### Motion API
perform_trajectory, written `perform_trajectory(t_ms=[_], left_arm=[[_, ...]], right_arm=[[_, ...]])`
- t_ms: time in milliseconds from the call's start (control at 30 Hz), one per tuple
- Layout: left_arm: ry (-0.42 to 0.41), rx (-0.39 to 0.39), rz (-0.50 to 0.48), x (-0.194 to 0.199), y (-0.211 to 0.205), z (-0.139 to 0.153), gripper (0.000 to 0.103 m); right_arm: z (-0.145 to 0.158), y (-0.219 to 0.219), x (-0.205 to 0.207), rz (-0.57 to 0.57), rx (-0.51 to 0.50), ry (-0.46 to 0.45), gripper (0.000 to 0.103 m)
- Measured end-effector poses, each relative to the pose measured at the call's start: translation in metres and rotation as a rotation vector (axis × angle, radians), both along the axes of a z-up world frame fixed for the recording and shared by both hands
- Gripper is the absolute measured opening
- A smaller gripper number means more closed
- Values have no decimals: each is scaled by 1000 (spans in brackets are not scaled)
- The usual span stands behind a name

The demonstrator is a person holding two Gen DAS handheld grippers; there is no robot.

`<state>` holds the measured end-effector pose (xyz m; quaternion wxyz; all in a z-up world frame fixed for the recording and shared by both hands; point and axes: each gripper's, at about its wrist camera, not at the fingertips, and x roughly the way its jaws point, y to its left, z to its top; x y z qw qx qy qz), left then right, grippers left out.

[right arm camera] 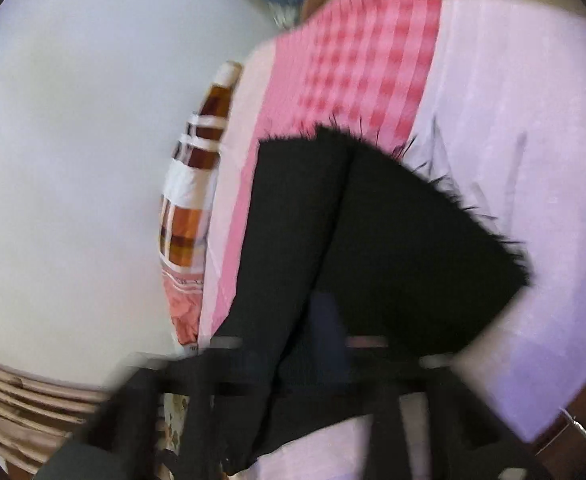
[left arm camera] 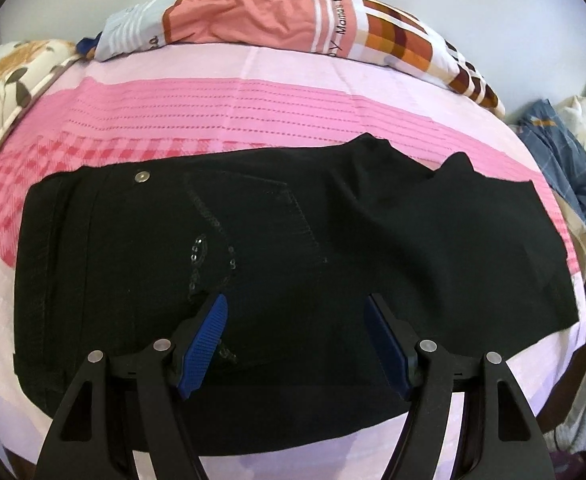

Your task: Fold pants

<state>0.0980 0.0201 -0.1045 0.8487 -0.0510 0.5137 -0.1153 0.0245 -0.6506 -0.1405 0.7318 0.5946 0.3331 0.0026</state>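
Observation:
Black pants (left arm camera: 277, 248) lie folded on a pink and lilac bedsheet (left arm camera: 221, 104), waistband with a metal button to the left and leg ends to the right. My left gripper (left arm camera: 297, 312) hovers just above their near middle, jaws wide open and empty, blue pads (left arm camera: 207, 340) showing. In the blurred right wrist view the frayed leg ends of the pants (right arm camera: 405, 232) lie on the sheet. My right gripper (right arm camera: 325, 320) is over that black cloth, smeared by motion; its jaws cannot be read.
A pink and brown patterned pillow (left arm camera: 293, 24) lies along the far edge of the bed. A floral cloth (left arm camera: 9, 80) is at the far left. A heap of clothes (left arm camera: 561, 152) sits off the bed's right side. A white wall (right arm camera: 73, 160) and a wicker item (right arm camera: 21, 400) show in the right wrist view.

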Motion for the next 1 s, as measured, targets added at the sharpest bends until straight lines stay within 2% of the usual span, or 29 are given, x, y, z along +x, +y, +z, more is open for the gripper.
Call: perform_trajectory(t_ms=[33, 200, 267, 300, 367, 433, 500, 567, 600, 633, 667, 800, 900, 1000], left_arm=[[1, -13, 6, -1, 0, 1, 71], [-11, -22, 4, -8, -6, 7, 71], [-15, -19, -5, -10, -9, 7, 72], [-11, -17, -9, -11, -11, 7, 73], [6, -19, -14, -10, -15, 4, 75], [19, -20, -17, -9, -18, 2, 75], [25, -22, -20, -8, -21, 1, 75], [16, -20, -22, -8, -23, 3, 75], [12, -20, -25, -9, -24, 4, 75], [10, -20, -27, -9, -24, 5, 75], [11, -20, -28, -8, -25, 5, 75], [24, -16, -26, -6, -27, 2, 75], [28, -14, -21, -6, -26, 4, 75], [13, -16, -14, -7, -23, 9, 75]], right_arm=[[-3, 0, 7, -7, -1, 0, 74], [-14, -8, 38, -2, -15, 17, 73], [-9, -12, 46, 2, -53, 10, 70], [-8, -13, 48, 8, -56, 1, 68], [-8, -13, 56, 29, -68, 15, 47], [-16, -14, 62, 29, -67, 52, 38], [-22, -16, 62, 8, -26, 33, 36], [-21, -13, 64, 11, -33, 22, 35], [-20, -11, 64, 15, -38, 21, 31], [-21, -7, 66, 27, -49, 28, 17], [-22, -2, 69, 44, -70, 54, 13], [-19, 1, 68, 24, -84, 61, 8], [-1, 1, 55, 18, -96, 40, 3], [20, 0, 28, 2, -99, 16, 3]])
